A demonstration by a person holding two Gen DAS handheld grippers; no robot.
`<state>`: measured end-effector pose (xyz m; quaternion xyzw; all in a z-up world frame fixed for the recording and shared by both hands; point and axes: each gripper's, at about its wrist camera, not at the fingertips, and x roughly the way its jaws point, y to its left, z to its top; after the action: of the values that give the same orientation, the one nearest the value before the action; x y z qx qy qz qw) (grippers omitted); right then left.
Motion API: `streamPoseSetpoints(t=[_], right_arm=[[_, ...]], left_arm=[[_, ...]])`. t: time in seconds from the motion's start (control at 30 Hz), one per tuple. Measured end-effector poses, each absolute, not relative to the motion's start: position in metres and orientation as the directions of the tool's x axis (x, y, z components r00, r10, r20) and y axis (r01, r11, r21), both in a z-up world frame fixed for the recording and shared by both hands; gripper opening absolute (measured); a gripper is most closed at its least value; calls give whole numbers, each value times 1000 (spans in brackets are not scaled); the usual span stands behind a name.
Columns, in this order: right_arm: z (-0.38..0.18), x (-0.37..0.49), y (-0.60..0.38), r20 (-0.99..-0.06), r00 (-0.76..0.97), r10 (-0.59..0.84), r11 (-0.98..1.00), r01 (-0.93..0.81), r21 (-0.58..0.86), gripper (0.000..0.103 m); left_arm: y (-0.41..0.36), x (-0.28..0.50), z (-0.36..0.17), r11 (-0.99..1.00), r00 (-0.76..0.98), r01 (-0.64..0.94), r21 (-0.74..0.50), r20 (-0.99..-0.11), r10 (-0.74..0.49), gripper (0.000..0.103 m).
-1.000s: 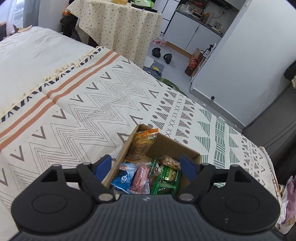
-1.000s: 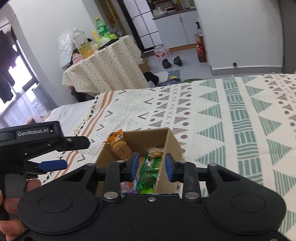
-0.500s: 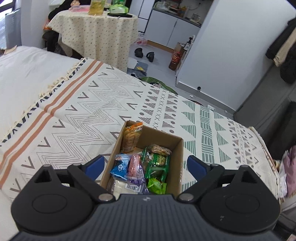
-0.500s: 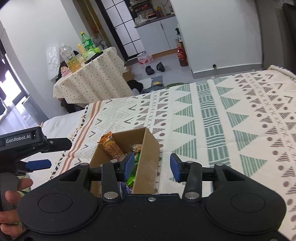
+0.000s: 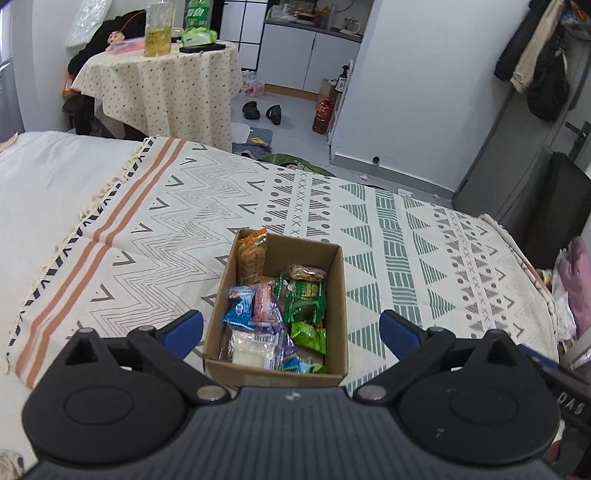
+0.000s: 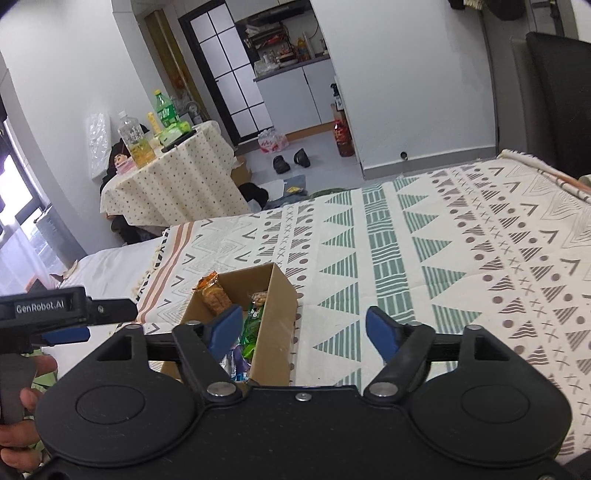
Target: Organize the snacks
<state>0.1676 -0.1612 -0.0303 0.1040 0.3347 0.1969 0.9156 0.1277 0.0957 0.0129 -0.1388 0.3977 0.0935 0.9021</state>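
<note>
One cardboard box (image 5: 340, 295) sits on the patterned bedspread (image 5: 155, 221), open-topped, full of wrapped snacks. Inside: orange cracker packet (image 5: 252, 254) standing upright in the far left corner, leaning on the wall; small biscuit pack (image 5: 306, 273) at the far right; green packets (image 5: 304, 301) along the right side; blue wrapper (image 5: 239, 306) and pink wrapper (image 5: 263, 304) mid-left; clear packet with a barcode label (image 5: 251, 343) at the near end. Print on the wrappers too small to read.

Left gripper (image 5: 291, 328) is spread wide, holding nothing, blue pads either side of the box's near end, not touching it. Right gripper (image 6: 304, 328) is also wide apart and empty, its left pad over the box's right edge in its own view, right pad over bare bedspread.

The right wrist view shows the other handle at left marked "GenRobot.AI" (image 6: 42, 306), a hand (image 6: 18, 424) gripping it.

Background: round table with dotted cloth (image 5: 166, 85) holding a bottle of yellow liquid (image 5: 159, 29) and a green-labelled bottle (image 5: 197, 14); label unreadable.
</note>
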Motion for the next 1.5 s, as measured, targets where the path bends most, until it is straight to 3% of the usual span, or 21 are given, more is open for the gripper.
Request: streamPoseSetpoints(t=[0.2, 0.37, 1.5], right_arm=[[-21, 147, -170, -561, 717, 413, 909, -289, 300, 95], [-16, 131, -180, -564, 727, 392, 919, -275, 284, 103], [-18, 26, -215, -630, 719, 293, 956, -230, 182, 103]], left_arm=[[89, 106, 19, 957, 675, -254, -140, -734, 72, 103], [83, 89, 21, 968, 679, -218, -128, -732, 56, 103], [34, -17, 34, 998, 738, -57, -25, -674, 26, 103]])
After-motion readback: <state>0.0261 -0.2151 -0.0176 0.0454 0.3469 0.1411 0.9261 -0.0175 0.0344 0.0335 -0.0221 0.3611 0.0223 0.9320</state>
